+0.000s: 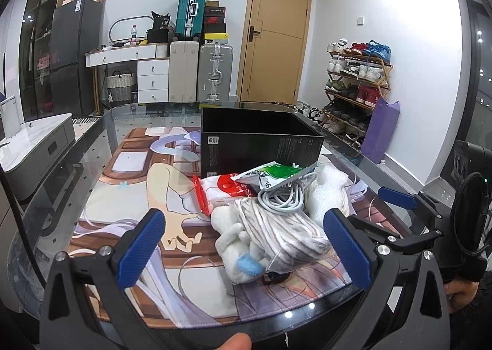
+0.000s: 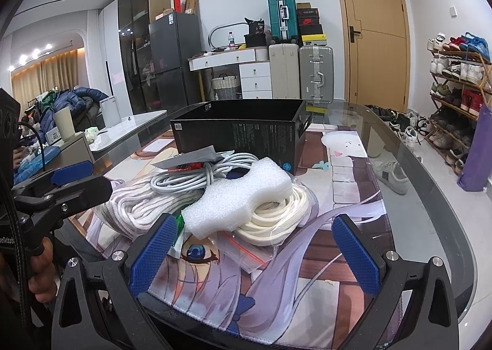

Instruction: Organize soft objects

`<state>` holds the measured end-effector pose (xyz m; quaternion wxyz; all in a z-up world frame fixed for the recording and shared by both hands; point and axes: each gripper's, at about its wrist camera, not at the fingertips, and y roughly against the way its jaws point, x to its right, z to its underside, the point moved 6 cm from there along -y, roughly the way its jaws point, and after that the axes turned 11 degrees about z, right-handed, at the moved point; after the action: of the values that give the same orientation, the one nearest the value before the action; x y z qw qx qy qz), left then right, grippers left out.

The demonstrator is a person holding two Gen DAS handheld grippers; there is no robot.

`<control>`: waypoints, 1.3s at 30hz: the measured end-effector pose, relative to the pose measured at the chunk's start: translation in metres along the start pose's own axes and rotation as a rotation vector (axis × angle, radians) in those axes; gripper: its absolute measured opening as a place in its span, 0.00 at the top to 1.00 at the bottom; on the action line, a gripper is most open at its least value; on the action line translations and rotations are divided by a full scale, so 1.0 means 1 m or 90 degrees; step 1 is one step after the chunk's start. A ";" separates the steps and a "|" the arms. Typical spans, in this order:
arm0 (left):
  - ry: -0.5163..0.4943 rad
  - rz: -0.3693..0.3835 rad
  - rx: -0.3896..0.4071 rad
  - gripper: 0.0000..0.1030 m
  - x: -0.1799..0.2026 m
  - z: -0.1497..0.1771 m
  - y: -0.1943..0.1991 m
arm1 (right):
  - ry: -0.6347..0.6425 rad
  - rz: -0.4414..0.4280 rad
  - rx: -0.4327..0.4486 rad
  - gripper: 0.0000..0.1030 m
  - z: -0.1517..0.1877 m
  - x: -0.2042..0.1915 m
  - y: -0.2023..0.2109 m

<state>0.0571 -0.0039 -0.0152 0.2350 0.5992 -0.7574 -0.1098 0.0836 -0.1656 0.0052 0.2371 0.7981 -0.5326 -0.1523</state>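
A pile of soft things lies on the printed mat (image 1: 129, 165) in front of an open black box (image 1: 261, 134) (image 2: 240, 131). The pile holds a white plush toy (image 1: 236, 245), a bagged striped rope (image 1: 286, 233), a grey cable coil (image 2: 190, 177), a white foam piece (image 2: 243, 196) and a bagged cream rope (image 2: 276, 220). My left gripper (image 1: 244, 247) is open, its pads on either side of the plush toy and striped rope without touching them. My right gripper (image 2: 255, 254) is open just short of the foam and the cream rope.
The mat covers a glass table (image 2: 415, 196) with a rounded edge. A green and white packet (image 1: 273, 174) and red plastic items (image 1: 230, 187) lie against the box. A shoe rack (image 1: 356, 82), suitcases (image 1: 215, 73) and a door stand behind.
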 end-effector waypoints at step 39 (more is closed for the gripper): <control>-0.020 0.034 -0.045 0.00 -0.013 -0.006 -0.009 | 0.248 -0.030 -0.065 0.00 -0.018 -0.024 -0.054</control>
<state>0.0700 0.0072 -0.0172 0.2467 0.5684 -0.7723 -0.1399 0.1253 -0.1226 -0.0093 0.3725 0.8118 -0.4490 -0.0272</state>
